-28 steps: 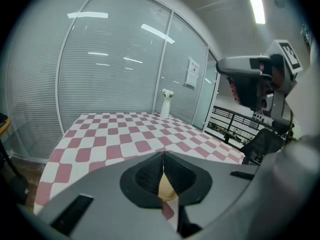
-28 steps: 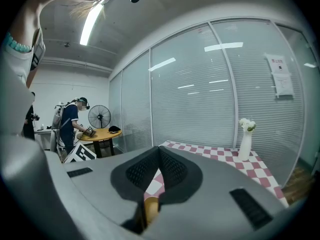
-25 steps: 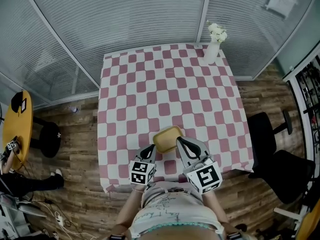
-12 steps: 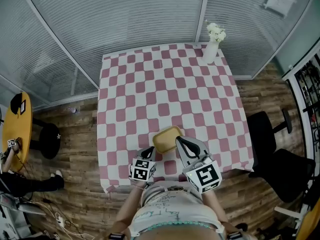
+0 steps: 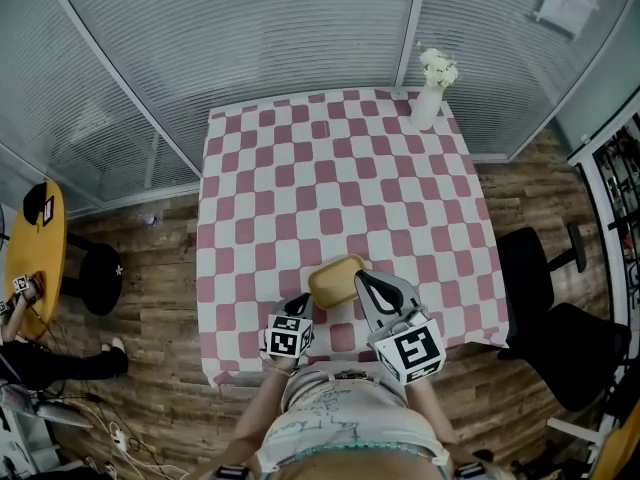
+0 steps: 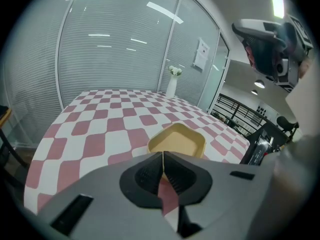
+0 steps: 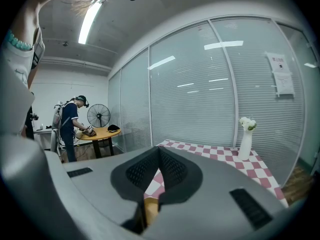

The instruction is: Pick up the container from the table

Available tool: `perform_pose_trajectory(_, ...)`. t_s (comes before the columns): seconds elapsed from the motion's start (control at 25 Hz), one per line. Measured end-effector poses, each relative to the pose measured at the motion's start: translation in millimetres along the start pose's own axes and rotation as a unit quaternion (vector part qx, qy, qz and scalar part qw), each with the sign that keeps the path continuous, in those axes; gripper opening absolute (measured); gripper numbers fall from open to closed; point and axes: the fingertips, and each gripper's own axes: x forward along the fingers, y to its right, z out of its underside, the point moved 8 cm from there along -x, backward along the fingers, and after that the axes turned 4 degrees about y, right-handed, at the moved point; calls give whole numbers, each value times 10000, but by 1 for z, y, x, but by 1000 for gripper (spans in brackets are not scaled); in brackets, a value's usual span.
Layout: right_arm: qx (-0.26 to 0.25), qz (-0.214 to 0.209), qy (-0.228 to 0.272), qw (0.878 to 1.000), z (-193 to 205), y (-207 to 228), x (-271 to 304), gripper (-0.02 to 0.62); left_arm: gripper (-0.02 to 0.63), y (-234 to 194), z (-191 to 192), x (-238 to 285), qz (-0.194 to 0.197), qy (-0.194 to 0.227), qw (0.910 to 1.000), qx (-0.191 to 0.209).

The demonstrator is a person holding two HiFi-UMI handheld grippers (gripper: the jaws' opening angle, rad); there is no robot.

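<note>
A shallow yellow container (image 5: pixel 337 280) sits on the pink-and-white checked table (image 5: pixel 330 183), close to its near edge. My left gripper (image 5: pixel 300 302) is shut and empty, its tips just short of the container's near left corner. In the left gripper view the container (image 6: pixel 177 139) lies right beyond the closed jaws of that gripper (image 6: pixel 162 155). My right gripper (image 5: pixel 360 277) hovers at the container's right side, also shut with nothing held. In the right gripper view its pads (image 7: pixel 172 170) meet, and a strip of the container (image 7: pixel 150 208) shows below them.
A white vase with flowers (image 5: pixel 430 88) stands at the table's far right corner. A black office chair (image 5: pixel 560 318) is to the right of the table. At the left are a round yellow table (image 5: pixel 35 243) and a person (image 7: pixel 70 129) beside it. Glass partitions run behind the table.
My left gripper has sunk toward the table beside the container. The right gripper and the container have stayed put.
</note>
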Motion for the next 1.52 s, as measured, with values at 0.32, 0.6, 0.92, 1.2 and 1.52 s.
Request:
perform_pose_trajectory(0.32, 35, -5, -30, 10000, 1, 8, 6, -8, 18, -5, 1, 10, -53, -49, 9999, -150)
perform_pose_trajectory(0.6, 51, 28, -122, 9999, 5, 15, 9, -8, 150, -11, 4, 20, -131, -154, 9983, -549)
perform_pose_trajectory(0.92, 95, 17, -117, 9999, 6, 19, 11, -8, 175, -11, 7, 42, -275, -347, 9950, -894)
perform_pose_trajectory(1.2, 114, 47, -141, 9998, 7, 22, 13, -8, 175, -10, 11, 57, -642, -550, 9927, -855)
perform_pose_trajectory(1.52, 112, 93, -161, 9998, 8, 27, 14, -8, 143, -8, 13, 65, -804, -556, 9918, -825)
